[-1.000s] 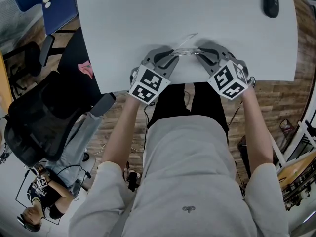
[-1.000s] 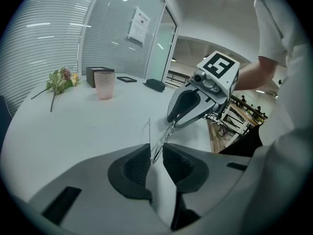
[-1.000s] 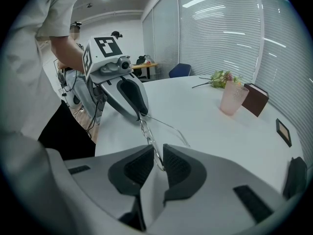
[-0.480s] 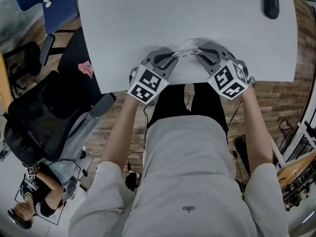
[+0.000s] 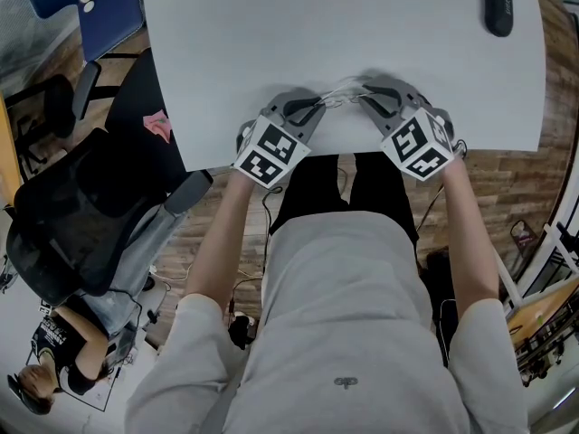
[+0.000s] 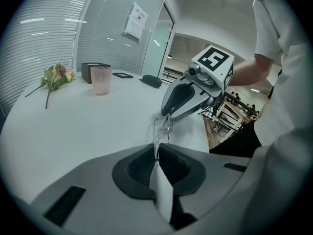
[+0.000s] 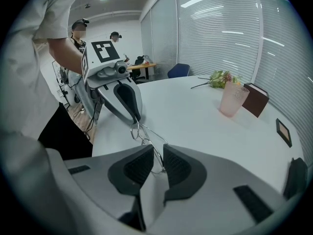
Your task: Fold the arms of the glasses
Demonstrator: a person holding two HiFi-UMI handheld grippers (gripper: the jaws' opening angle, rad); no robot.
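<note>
Item: glasses (image 5: 342, 93), low over the desk (image 5: 271, 34), 6 o'clock edge, spanning both grips. My left hand-held gripper (image 6: 157, 155): jaws just closing, pinching the thin wire. Right hand-held gripper (image 7: 155, 163): clamped on the frame. Risk: the wire bends or slips if I twist unevenly.

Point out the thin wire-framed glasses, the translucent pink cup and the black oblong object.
thin wire-framed glasses (image 7: 137, 132), right gripper view, the frame's wire loops.
translucent pink cup (image 7: 231, 101), right gripper view, mid wall.
black oblong object (image 5: 498, 3), head view, its middle.
</note>
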